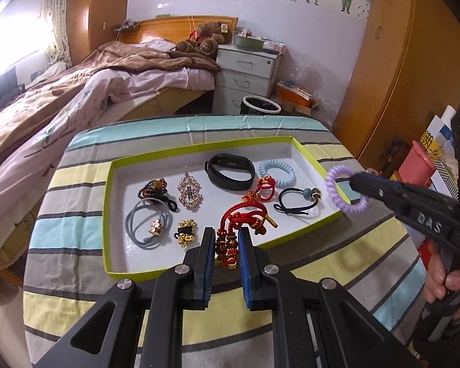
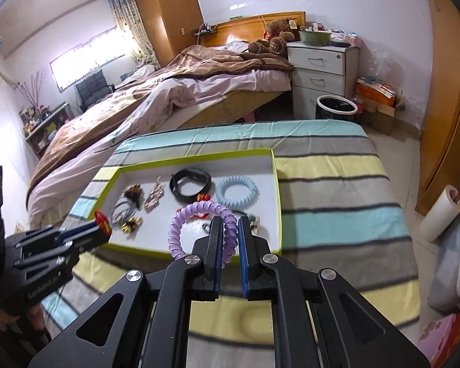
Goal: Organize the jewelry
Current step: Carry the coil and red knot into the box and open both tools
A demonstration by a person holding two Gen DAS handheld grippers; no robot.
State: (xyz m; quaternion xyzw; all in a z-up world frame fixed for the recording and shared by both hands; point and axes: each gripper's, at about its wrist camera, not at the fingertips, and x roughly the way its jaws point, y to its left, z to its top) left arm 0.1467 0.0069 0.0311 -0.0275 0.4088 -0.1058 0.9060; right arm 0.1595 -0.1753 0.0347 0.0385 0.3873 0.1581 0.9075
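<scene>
A shallow white box with a lime-green rim (image 1: pixel 109 190) (image 2: pixel 274 184) lies on a striped cloth and holds several pieces of jewelry. My left gripper (image 1: pixel 227 245) is shut on a red cord bracelet with beads (image 1: pixel 230 224), low over the box's near edge; its red end shows in the right wrist view (image 2: pixel 102 222). My right gripper (image 2: pixel 230 236) (image 1: pixel 357 184) is shut on a purple spiral hair tie (image 2: pixel 199 214) (image 1: pixel 337 196), held above the box's right rim. Inside lie a black fitness band (image 1: pixel 230 171), a blue spiral tie (image 1: pixel 277 173) and a grey hair tie (image 1: pixel 147 225).
The box also holds a crystal brooch (image 1: pixel 189 193), a gold clip (image 1: pixel 185 233), a black tie with a green bead (image 1: pixel 297 199) and a dark beaded tie (image 1: pixel 153 188). A bed (image 1: pixel 76 92), white drawers (image 1: pixel 245 73) and a bin (image 1: pixel 260 105) stand beyond the table.
</scene>
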